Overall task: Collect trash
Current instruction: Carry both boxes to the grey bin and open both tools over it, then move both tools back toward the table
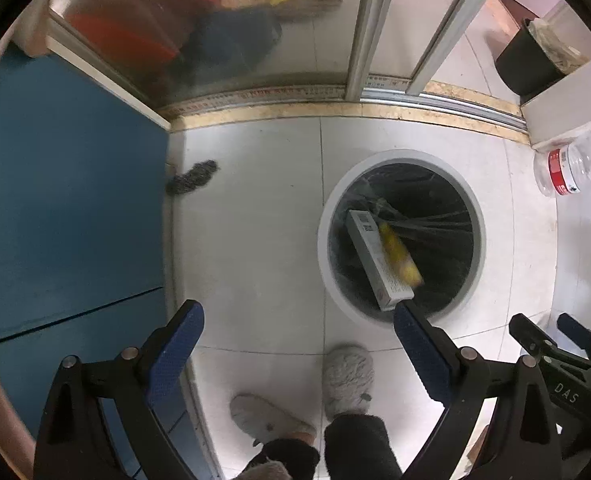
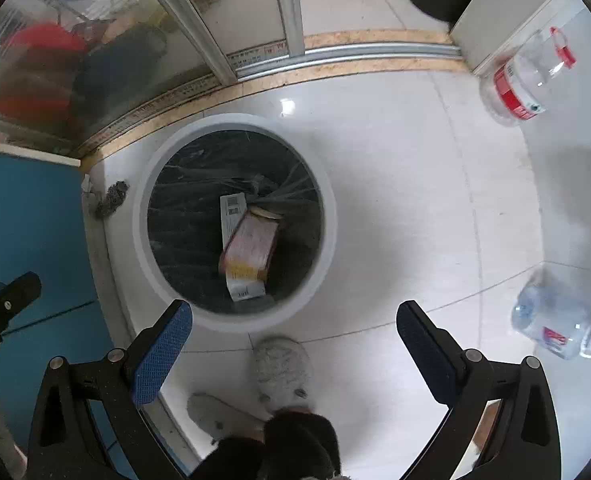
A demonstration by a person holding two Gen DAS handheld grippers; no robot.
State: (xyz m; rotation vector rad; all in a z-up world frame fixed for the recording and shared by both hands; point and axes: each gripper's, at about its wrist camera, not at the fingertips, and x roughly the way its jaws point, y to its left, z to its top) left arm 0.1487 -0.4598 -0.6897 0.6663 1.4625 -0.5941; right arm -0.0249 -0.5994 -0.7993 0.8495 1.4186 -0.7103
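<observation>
A round white trash bin (image 1: 337, 280) with a dark liner stands on the tiled floor; it also shows in the right wrist view (image 2: 327, 248). Inside lie a long white carton (image 1: 369, 256) and a yellow-ended box (image 1: 399, 256), also seen in the right wrist view as a white carton (image 2: 231, 208) under a pink-and-yellow box (image 2: 251, 244). My left gripper (image 1: 299, 316) is open and empty, held above the floor left of the bin. My right gripper (image 2: 295, 316) is open and empty above the bin's near rim.
Clear plastic bottles lie on the floor at the right (image 2: 523, 84) (image 2: 555, 320) (image 1: 571, 168). A dark scrap (image 1: 191, 178) lies by the blue cabinet (image 1: 67, 208). A glass sliding door (image 1: 255, 40) and a black bin (image 1: 527, 60) are behind. The person's slippered feet (image 1: 347, 380) are below.
</observation>
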